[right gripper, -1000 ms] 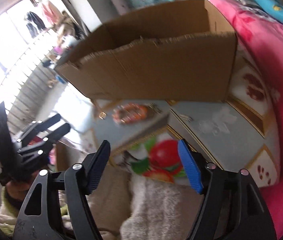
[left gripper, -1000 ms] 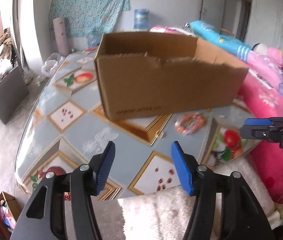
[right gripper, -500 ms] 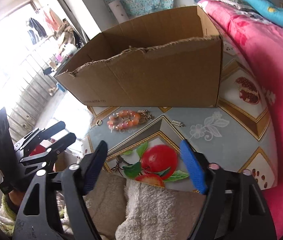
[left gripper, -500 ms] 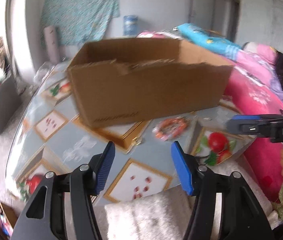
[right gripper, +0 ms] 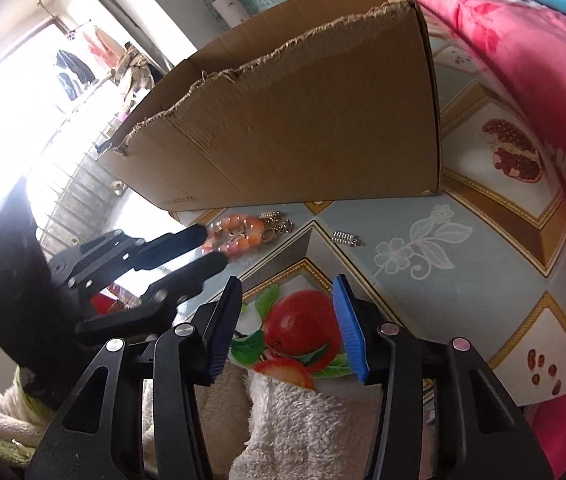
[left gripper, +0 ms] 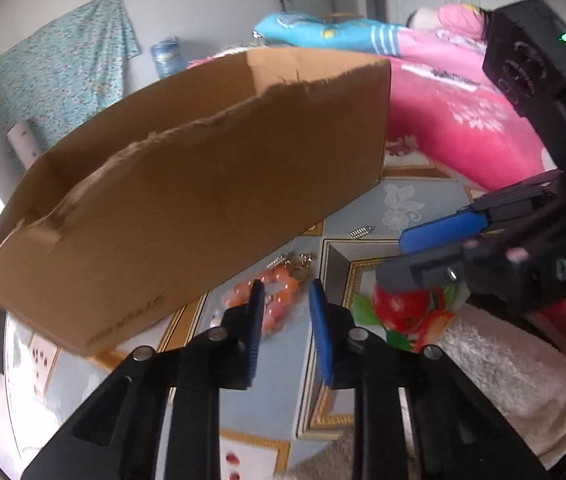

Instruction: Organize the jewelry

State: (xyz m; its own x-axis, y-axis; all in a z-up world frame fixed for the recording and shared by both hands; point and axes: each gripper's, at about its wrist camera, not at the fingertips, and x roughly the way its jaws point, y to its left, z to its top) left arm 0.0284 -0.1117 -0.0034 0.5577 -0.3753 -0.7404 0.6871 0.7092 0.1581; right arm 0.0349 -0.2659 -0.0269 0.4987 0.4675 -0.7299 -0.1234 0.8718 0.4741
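Observation:
An orange bead bracelet (left gripper: 279, 300) (right gripper: 239, 234) lies on the patterned table (right gripper: 463, 280), just in front of a cardboard box (left gripper: 203, 200) (right gripper: 303, 120). My left gripper (left gripper: 283, 284) (right gripper: 213, 248) points down at it. Its jaws are closing, with the bracelet's near end between the tips, and I see no firm pinch. Small gold charms (right gripper: 277, 224) and a silver spring piece (right gripper: 345, 238) (left gripper: 362, 232) lie beside the bracelet. My right gripper (right gripper: 287, 280) (left gripper: 391, 258) hovers over the printed apple. Its jaws are closing on nothing.
The open-topped box with a torn rim fills the back of the table. A pink quilt (right gripper: 543, 60) lies along the right side. A white fluffy cloth (right gripper: 295, 420) covers the near table edge under both grippers.
My left gripper swung right and rolled, coming down over the bracelet with its jaws much narrower. My right gripper sank a little and its jaws narrowed.

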